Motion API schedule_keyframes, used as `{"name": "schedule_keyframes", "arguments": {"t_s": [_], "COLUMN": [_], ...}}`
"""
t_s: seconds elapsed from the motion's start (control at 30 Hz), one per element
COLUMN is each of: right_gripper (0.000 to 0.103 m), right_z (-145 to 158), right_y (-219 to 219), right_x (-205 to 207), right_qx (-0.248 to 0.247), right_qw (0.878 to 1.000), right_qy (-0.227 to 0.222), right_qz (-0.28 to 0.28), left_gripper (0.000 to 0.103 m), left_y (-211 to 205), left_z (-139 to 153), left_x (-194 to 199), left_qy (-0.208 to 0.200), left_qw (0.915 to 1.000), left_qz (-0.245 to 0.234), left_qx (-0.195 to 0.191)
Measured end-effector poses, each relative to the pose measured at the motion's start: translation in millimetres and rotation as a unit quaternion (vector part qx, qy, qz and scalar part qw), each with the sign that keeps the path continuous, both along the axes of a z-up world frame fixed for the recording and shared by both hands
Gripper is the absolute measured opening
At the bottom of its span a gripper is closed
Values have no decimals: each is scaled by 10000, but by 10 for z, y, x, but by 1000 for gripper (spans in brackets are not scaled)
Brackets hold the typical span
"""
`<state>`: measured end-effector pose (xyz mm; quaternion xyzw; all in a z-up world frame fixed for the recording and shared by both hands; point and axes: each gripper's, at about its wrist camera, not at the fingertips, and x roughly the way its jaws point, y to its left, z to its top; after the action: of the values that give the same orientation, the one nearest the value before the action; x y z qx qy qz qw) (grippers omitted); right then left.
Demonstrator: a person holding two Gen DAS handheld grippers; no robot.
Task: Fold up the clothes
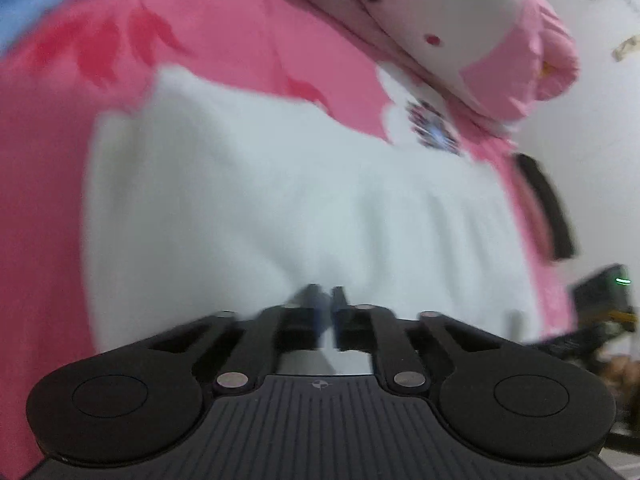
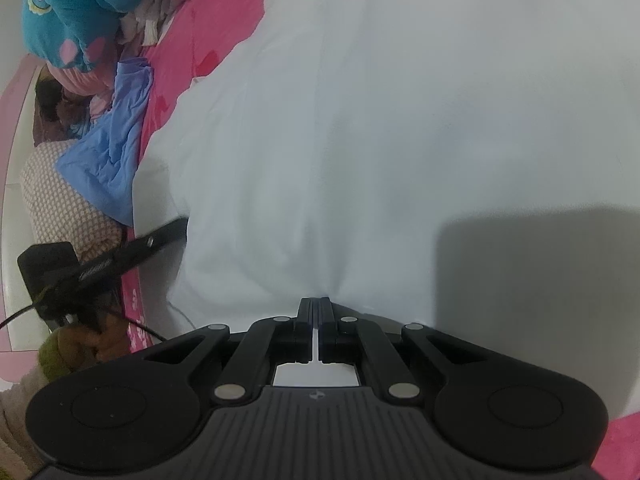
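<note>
White cloth garment (image 2: 360, 140), spread on the pink printed bedsheet (image 1: 224, 32), is pinched by both left gripper (image 1: 326, 300) and right gripper (image 2: 316, 308), jaws clenched on its edge, seemingly mid-fold; next, carry both corners across evenly.

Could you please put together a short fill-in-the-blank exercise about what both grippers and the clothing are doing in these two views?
1. Both grippers are pinching a garment whose colour is ____.
2. The white garment lies on a bedcover whose main colour is ____.
3. The right gripper has its fingers ____ on the cloth.
4. In the right wrist view, the crumpled cloth to the left of the white garment is ____ in colour.

Missing words: white; pink; shut; blue
</note>
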<state>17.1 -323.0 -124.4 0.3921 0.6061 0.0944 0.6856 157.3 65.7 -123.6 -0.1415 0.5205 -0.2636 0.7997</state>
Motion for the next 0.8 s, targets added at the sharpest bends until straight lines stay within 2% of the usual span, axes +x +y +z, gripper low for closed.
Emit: {"name": "schedule_keyframes", "arguments": {"t_s": [0.07, 0.17, 0.27, 0.4, 0.5, 0.57, 0.67, 0.8], "right_gripper": [0, 0, 0, 2, 2, 2, 2, 1], "right_z": [5, 10, 28, 83, 249, 285, 125, -5], "right_y": [6, 8, 26, 11, -61, -129, -375, -888], "right_x": [-8, -15, -18, -18, 41, 162, 419, 702], "right_qx": [-14, -22, -80, -13, 484, 436, 249, 120], "right_qw": [10000, 10000, 9998, 9997, 9967, 9952, 9954, 9878], "right_qy": [-23, -53, -139, -201, -657, -870, -849, -991], "right_qz": [2, 14, 107, 118, -22, -56, -359, -1199], "left_gripper": [6, 5, 5, 5, 5, 5, 5, 5], "left_y": [108, 198, 142, 153, 86, 77, 63, 43], "left_z": [2, 4, 37, 47, 44, 49, 48, 34], "left_x": [57, 168, 206, 175, 169, 164, 159, 149], "left_qy": [-252, -341, -545, -558, -542, -526, -513, -502], "left_qw": [9985, 9963, 9940, 9916, 9900, 9892, 9885, 9880], "left_qz": [377, 700, 757, 998, 1137, 1182, 1204, 1197], "left_qx": [298, 352, 566, 609, 634, 686, 763, 842]}}
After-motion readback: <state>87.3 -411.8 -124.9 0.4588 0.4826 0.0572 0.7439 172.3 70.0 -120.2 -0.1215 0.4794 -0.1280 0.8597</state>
